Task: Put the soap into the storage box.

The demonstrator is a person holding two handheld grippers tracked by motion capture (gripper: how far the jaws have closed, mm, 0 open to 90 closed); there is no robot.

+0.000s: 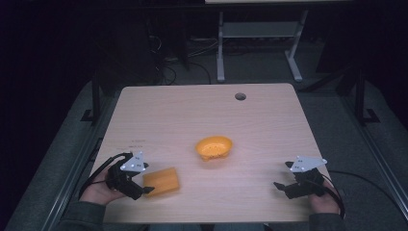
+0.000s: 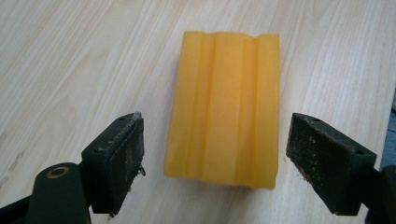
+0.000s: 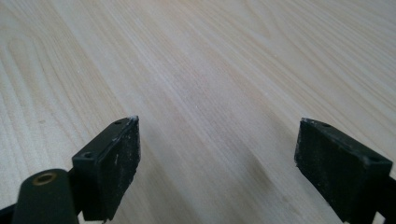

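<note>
So on my end, the left gripper has its jaws spread wide apart, nothing pinched between them. The near end of a yellow-orange ribbed rectangular block, rubbery or foamy looking, sits right in the gap, with clear daylight on both sides, so the pads aren't touching it. The block lies flat on the light wood-grain table, its long ridges running away from the gripper.

From the high view, that left gripper is down at the near left corner of the table, held in the person's left hand, and the block is just to the inner side of it, right at the jaw tips. It looks a little blurry there.

The right gripper is likewise wide open, holding nothing, and all I see past its jaws is bare wood grain. In the high view it sits at the near right corner in the person's right hand, jaws pointing toward the middle of the table, well apart from the block.

Farther out, a small orange plastic bowl with little holes in it sits around the middle of the table, apart from both grippers and from the block. There's a round cable hole near the far edge.
</note>
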